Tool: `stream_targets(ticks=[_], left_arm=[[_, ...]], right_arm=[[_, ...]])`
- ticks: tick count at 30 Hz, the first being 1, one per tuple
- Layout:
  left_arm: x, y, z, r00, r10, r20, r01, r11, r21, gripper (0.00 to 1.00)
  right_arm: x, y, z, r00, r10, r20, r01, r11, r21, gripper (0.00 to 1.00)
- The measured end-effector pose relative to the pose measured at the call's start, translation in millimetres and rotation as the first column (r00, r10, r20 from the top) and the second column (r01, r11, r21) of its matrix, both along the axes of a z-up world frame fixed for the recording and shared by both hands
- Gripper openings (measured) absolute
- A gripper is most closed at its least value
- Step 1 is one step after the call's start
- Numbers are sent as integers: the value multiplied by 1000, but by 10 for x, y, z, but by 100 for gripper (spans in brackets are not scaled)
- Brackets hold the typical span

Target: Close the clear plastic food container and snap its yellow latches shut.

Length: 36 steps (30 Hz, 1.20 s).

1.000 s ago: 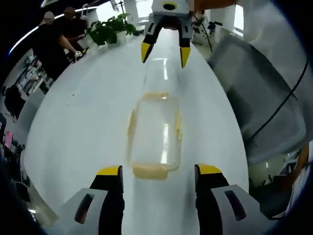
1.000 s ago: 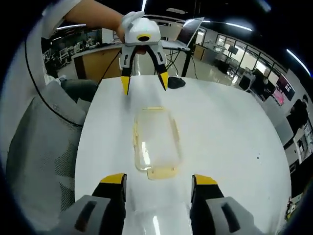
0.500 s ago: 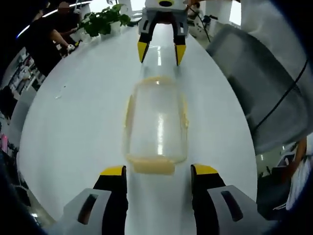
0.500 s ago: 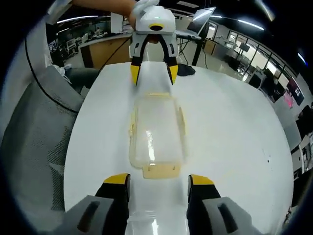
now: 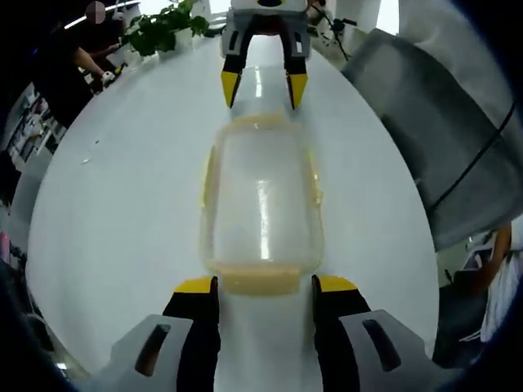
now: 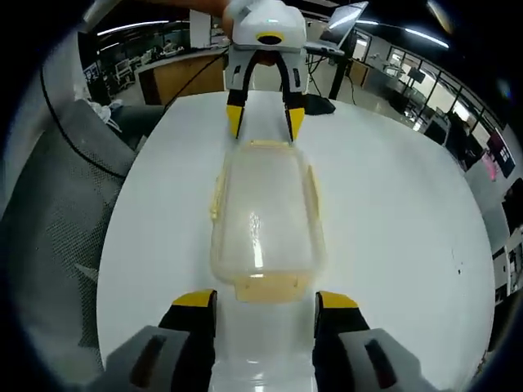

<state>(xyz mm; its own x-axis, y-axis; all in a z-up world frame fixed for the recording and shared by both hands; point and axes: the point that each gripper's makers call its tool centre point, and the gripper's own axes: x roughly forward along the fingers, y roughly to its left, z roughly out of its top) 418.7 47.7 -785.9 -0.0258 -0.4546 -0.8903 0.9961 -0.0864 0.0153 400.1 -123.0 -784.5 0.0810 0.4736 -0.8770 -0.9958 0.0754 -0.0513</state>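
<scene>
A clear plastic food container (image 5: 260,204) (image 6: 264,216) with its lid on lies lengthwise on the white table (image 5: 122,204) between the two grippers. Yellow latches run along its sides and ends; the near end latch (image 5: 261,282) sits just ahead of my left gripper (image 5: 265,286), which is open with its jaws either side of it. My right gripper (image 6: 266,300) is open too, straddling the opposite end latch (image 6: 265,285). Each gripper appears at the far end in the other's view: the right one (image 5: 257,82), the left one (image 6: 265,124).
A grey mesh chair (image 5: 425,139) (image 6: 57,212) stands beside the table. Green plants (image 5: 159,28) and a person (image 5: 61,61) are at the table's far end. A dark object (image 6: 317,102) lies on the table behind the left gripper. Desks fill the room beyond.
Both grippers have closed in on the container from its two ends, so it looms larger in each view. The container itself has stayed put.
</scene>
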Motion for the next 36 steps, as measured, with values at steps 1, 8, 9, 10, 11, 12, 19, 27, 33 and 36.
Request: stream_targets(ticks=[1,8,9,10,11,12,19,27,33,36], left_arm=[[-11,-4,-8,1000,-3,-5,3,1000,0,41],[-14,-18,-51,1000,-17,0,17,1000,5,39],[-10,-15,-52,1000,-19,3,18,1000,9,39],[-5,-11,-59,1000,-19,4,19,1000,12,38],[-1,-7,-63,1000,-19,4,19,1000,13,38],[3,-6,-68,1000,-16,3,16,1000,12,38],[-44,14,-134,1000,-25,1,25,999,39,38],[-26,12,-124,1000,24,5,-24,1000,3,38],[-33,1,-123,999,31,9,-32,999,33,38],[-29,5,-123,999,43,7,-43,999,28,38]], right_arm=[[-6,3,-21,1000,9,-2,-9,1000,-6,44],[-12,51,-104,999,47,-1,-47,998,-38,43],[-4,49,-117,999,51,1,-51,998,-44,43],[9,44,-123,998,61,4,-61,997,-57,42],[18,55,-125,998,59,3,-58,997,-53,41],[24,65,-130,999,52,-6,-52,997,-51,41],[50,94,-190,998,59,-32,-61,996,-68,38],[43,132,-196,997,61,-48,-64,995,-73,37],[32,126,-195,997,61,-46,-66,992,-112,37],[34,111,-189,997,57,-47,-62,993,-104,37]])
